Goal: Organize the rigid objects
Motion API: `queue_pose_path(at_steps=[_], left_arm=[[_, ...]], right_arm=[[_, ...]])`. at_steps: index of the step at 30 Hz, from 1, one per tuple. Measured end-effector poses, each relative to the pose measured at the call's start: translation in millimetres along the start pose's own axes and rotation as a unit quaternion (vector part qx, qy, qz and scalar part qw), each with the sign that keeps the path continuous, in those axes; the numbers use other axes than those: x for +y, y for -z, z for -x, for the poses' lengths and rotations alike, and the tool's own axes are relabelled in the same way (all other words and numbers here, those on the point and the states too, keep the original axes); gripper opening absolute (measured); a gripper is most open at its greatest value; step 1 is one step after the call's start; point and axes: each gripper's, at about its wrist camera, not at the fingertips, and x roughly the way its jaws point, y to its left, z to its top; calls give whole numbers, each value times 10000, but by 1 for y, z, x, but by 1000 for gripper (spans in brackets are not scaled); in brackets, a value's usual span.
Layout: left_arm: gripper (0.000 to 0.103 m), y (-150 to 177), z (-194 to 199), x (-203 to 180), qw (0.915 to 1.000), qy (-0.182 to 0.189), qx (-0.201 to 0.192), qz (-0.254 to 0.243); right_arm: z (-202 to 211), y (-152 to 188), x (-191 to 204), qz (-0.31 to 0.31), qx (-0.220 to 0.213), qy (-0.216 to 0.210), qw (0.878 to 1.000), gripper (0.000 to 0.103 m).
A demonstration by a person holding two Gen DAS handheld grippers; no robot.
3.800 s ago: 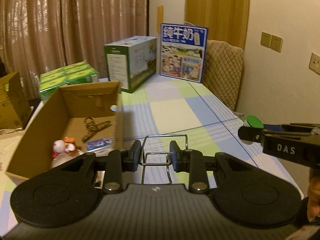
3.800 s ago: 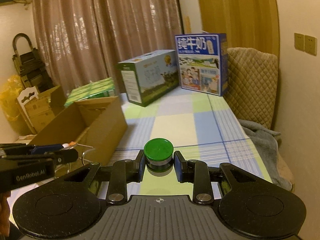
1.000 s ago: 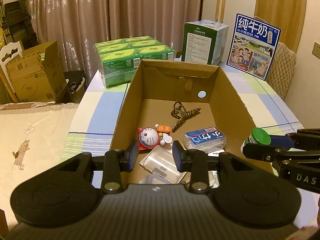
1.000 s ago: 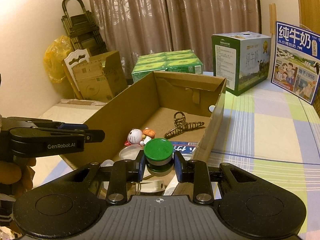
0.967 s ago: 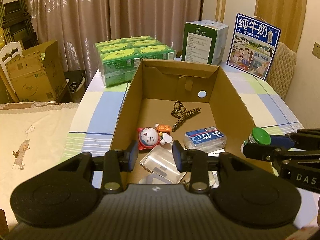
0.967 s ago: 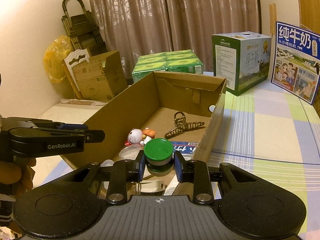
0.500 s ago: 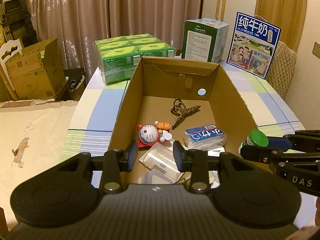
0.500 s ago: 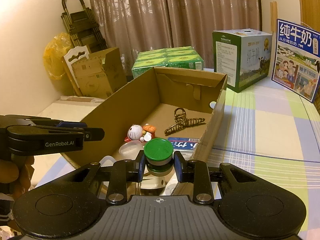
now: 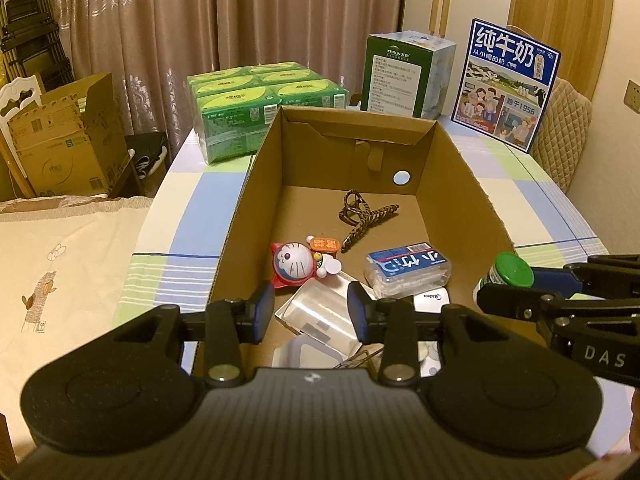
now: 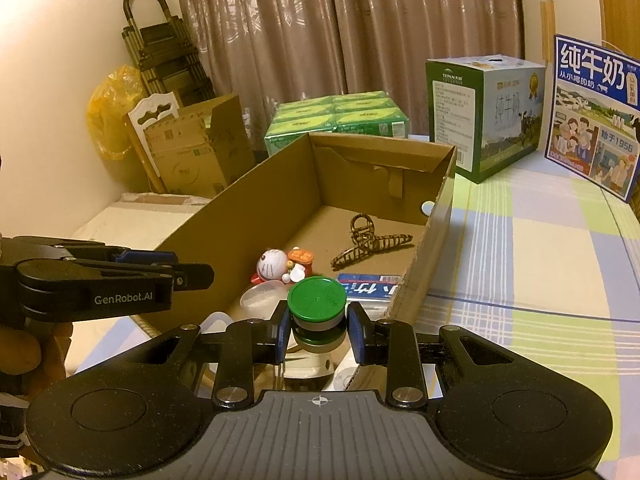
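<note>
An open cardboard box (image 9: 256,184) lies on the checked table. Inside it are a Doraemon toy (image 9: 294,266), a striped hair claw (image 9: 366,216), a blue-labelled clear case (image 9: 408,270), a clear plastic container (image 9: 320,316) and a wire rack (image 9: 356,360). My left gripper (image 9: 310,312) hangs open above the box's near end, nothing between its fingers. My right gripper (image 10: 318,330) is shut on a green-lidded jar (image 10: 317,300), held over the box's near right corner. That jar (image 9: 510,270) also shows at the right of the left wrist view.
Beyond the box stand a green tissue pack (image 9: 260,108), a green milk carton (image 9: 404,76) and a blue milk carton (image 9: 508,84). A padded chair (image 9: 568,132) is at the table's right. A brown carton (image 9: 68,140) and a cream-covered surface lie left.
Since the earliest frames both grippers have moved from the table to above the box. The left has let go of the wire rack, which now lies in the box. Over the last second little moved.
</note>
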Motion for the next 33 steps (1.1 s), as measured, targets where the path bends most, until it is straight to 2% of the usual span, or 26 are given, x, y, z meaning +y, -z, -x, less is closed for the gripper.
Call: queue_pose_path(at_steps=[3,5,9,15,18,26,33], left_arm=[[37,0,0,-1,10000,-4,5,-18],[46,0,0,-1,10000,-18,3,-15],[56,1,1,0,10000,-34,-21,-20],[72,3,5,4,10000,-47,-30,6],[77,3,10,3,10000,3,-30,-19],[95,10,35,-3,9999,-14,-90,-55],[98,22,64,-6,10000,-10,-38,-84]], right_arm=[[-1,0,-1,-53,17,-37,10000,27],[-4,0,-2,-115,54,-32,9999,28],[0,3,-4,-236,-55,-89,9997,39],[15,6,3,-9,-252,-48,9997,52],[26,10,3,-54,-288,116,9995,63],[55,21,0,-467,-125,497,9976,77],[82,31,0,-748,-4,709,9947,84]])
